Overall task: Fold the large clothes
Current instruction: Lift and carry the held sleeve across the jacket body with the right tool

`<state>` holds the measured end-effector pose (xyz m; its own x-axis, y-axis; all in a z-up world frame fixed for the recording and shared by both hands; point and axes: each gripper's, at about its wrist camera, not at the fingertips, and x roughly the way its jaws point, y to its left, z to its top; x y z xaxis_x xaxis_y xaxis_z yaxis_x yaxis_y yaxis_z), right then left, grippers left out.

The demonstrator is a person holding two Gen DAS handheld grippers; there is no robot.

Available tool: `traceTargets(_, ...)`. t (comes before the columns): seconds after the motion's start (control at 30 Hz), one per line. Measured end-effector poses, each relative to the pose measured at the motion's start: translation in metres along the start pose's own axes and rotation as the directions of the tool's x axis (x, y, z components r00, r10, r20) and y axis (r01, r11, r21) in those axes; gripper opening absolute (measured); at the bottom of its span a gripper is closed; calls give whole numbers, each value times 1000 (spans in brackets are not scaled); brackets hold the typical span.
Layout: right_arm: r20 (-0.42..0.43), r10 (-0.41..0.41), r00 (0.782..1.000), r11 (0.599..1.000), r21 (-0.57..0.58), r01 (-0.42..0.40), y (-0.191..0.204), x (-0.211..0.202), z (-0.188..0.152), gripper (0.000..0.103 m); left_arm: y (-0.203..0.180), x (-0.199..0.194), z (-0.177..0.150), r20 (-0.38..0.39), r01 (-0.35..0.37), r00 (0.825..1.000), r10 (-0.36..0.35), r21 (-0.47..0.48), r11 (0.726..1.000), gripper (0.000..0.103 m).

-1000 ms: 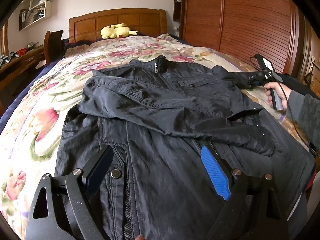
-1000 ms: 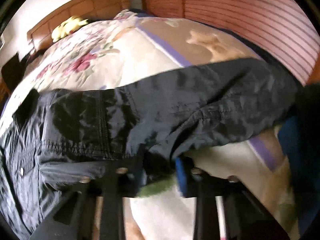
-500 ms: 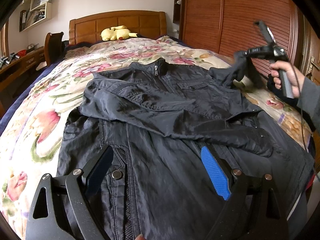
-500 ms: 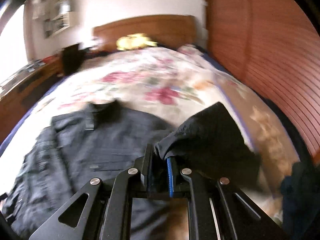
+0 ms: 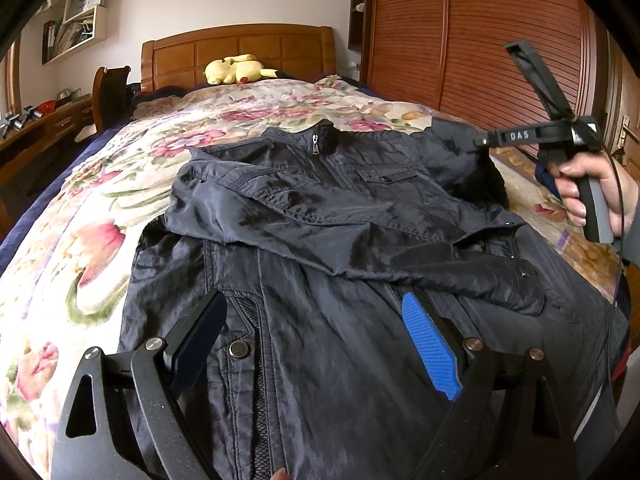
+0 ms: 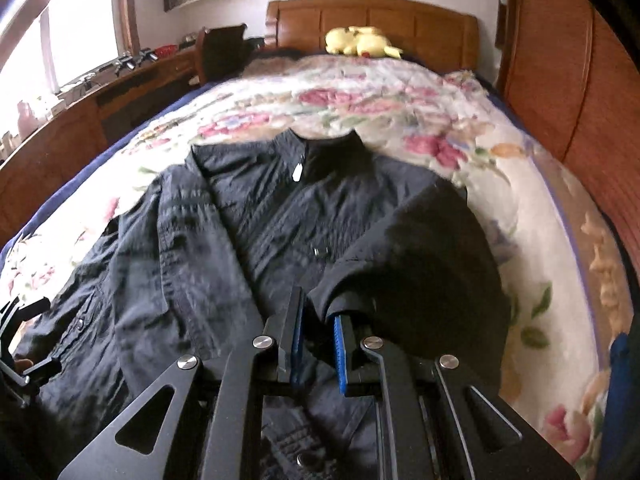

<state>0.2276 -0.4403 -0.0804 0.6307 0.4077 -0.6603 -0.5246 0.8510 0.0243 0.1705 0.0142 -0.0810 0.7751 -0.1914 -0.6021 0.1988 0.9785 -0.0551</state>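
A dark navy jacket (image 5: 340, 224) lies front up on the floral bed, collar toward the headboard; it also shows in the right wrist view (image 6: 248, 240). One sleeve lies folded across its chest. My left gripper (image 5: 316, 344) is open and empty, hovering just over the jacket's lower front. My right gripper (image 6: 318, 344) is shut on the cuff of the other sleeve (image 6: 420, 256) and holds it lifted over the jacket's right side. In the left wrist view the right gripper (image 5: 480, 142) appears at the right, with the sleeve (image 5: 464, 168) hanging from it.
The floral quilt (image 5: 104, 208) covers the bed. A yellow plush toy (image 5: 236, 68) lies by the wooden headboard (image 5: 240, 52). A wooden wardrobe (image 5: 480, 40) stands on the right, a desk (image 6: 80, 120) and chair (image 5: 110, 92) on the left.
My right gripper has lifted the sleeve cuff off the bed's right side and swung it up and in over the jacket. The left gripper has stayed put.
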Motion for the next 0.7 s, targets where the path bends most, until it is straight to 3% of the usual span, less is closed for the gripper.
traceTargets(0.13,-9,-14,1000,1000,3,14,-2,2,13,28,0,0,0,-1,0,1000,0,0,1000,90)
traceTargets(0.2,20,-22,1000,1000,-15,22,-1,-12,15,45,0,0,0,0,0,1000,0,0,1000,90)
traceTargets(0.27,62,-32,998,999,-22,34,-3,-27,19,53,0,0,0,0,0,1000,0,1,1000,90)
traceTargets(0.43,99,-131,986,991,21,129,-27,-42,20,61,0,0,-1,-3,-1,1000,1,2,1000,90)
traceTargets(0.7,-26,-241,970,957,160,242,-85,5,18,62,0,2,-1,-9,-1,1000,1,2,1000,90)
